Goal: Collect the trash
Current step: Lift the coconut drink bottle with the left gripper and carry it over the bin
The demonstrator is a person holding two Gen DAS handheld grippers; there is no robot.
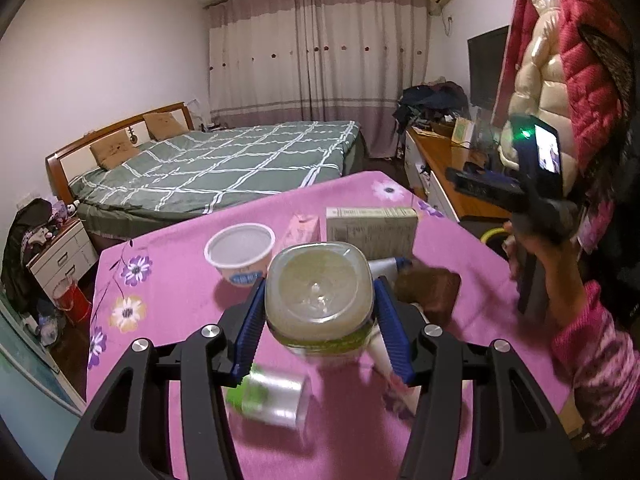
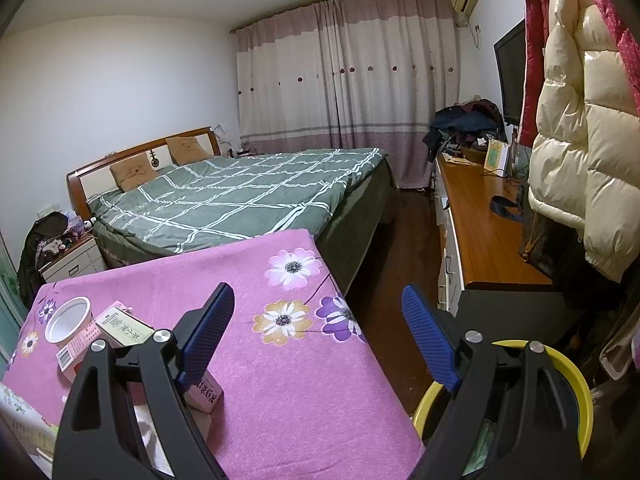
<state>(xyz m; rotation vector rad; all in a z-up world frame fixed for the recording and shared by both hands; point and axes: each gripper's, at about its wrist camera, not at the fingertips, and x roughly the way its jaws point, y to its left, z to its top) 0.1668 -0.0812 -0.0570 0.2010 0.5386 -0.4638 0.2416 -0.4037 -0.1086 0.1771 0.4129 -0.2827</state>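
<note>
My left gripper point(image 1: 320, 300) is shut on a clear plastic bottle point(image 1: 319, 292) with a green label, held bottom-forward above the pink flowered table point(image 1: 168, 312). Under it lie another clear bottle point(image 1: 276, 396), a white tube point(image 1: 384, 268) and a brown item point(image 1: 430, 290). A white cup point(image 1: 240, 254), a pink carton point(image 1: 302, 230) and a beige box point(image 1: 370, 228) stand farther back. My right gripper point(image 2: 316, 336) is open and empty, held over the table's right edge above a yellow-rimmed bin point(image 2: 576, 384). It also shows, hand-held, in the left wrist view point(image 1: 532, 184).
A bed point(image 2: 240, 196) with a green checked cover lies behind the table. A wooden dresser point(image 2: 480, 232) runs along the right wall under hanging jackets point(image 2: 584, 120). A white nightstand point(image 1: 60, 256) and red bucket point(image 1: 72, 300) stand at the left.
</note>
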